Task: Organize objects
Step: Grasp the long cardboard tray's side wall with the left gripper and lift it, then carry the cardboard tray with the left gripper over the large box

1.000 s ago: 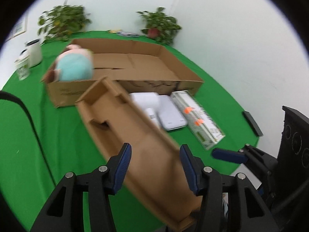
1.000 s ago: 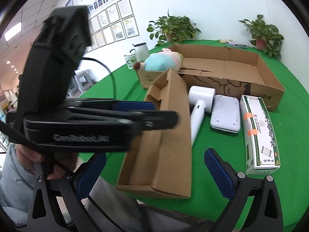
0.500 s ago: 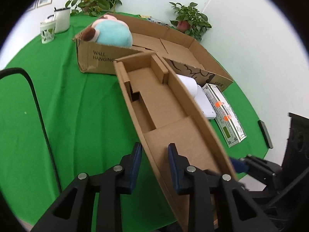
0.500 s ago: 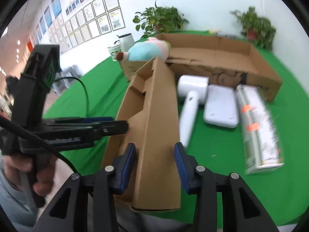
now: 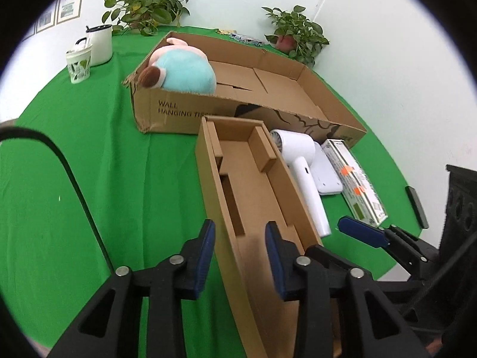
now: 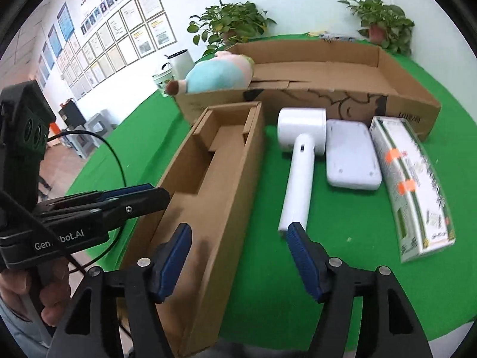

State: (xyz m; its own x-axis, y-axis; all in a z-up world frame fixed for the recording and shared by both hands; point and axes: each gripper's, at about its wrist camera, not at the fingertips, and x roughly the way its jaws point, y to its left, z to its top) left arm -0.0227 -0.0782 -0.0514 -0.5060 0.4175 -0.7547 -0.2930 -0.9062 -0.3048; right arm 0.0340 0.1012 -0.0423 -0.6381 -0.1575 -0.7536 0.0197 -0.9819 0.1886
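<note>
A long narrow open cardboard box lies on the green table, its near end at the table's front edge. My left gripper straddles the box's left wall. Its jaws are opening, and the pads stand clear of the cardboard. My right gripper straddles the right wall; its jaws are opening too, with the pads off the wall. Beside the box lie a white hair dryer, a white flat device and a green-and-white carton.
A large shallow cardboard box stands behind, with a blue-and-pink plush toy at its left end. Two mugs and potted plants sit at the back. A black cable crosses the left side. A person's hand holds the left gripper.
Half a second ago both grippers were shut on the narrow box's walls and it stood tilted. Now the box lies flat on the cloth and both pairs of jaws have widened.
</note>
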